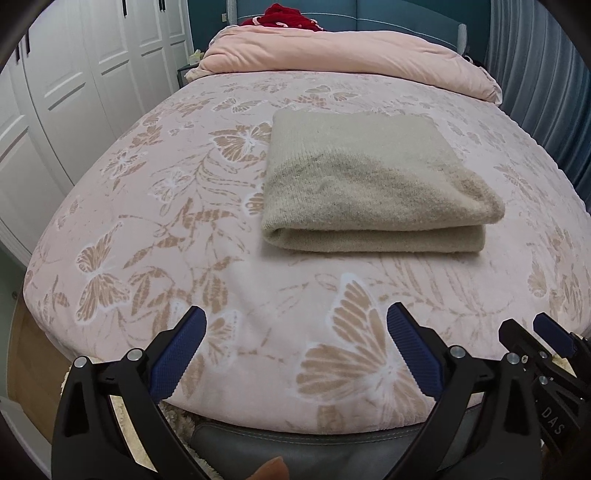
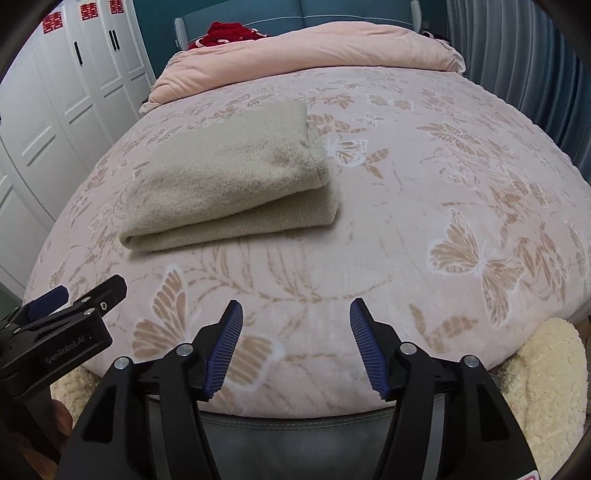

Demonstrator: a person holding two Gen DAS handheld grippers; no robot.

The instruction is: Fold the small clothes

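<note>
At the left, the left claw (image 1: 295, 328) hangs with its jaws apart and empty over the bed's (image 1: 184, 229) near edge. The folded beige knit garment (image 1: 369, 184) lies mid-bed, well apart from both claws. The right claw (image 2: 295, 325) is likewise spread and empty. A careless grab at the loose top layer could undo the fold. Only the right view shows red wardrobe decals (image 2: 88, 11) and a cream fleece (image 2: 543, 369).

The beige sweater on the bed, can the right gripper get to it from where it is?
Probably yes. The right gripper is open and holds nothing, and only bare butterfly bedspread lies between it and the folded beige sweater, which sits ahead and to its left. It is not touching it yet.
</note>
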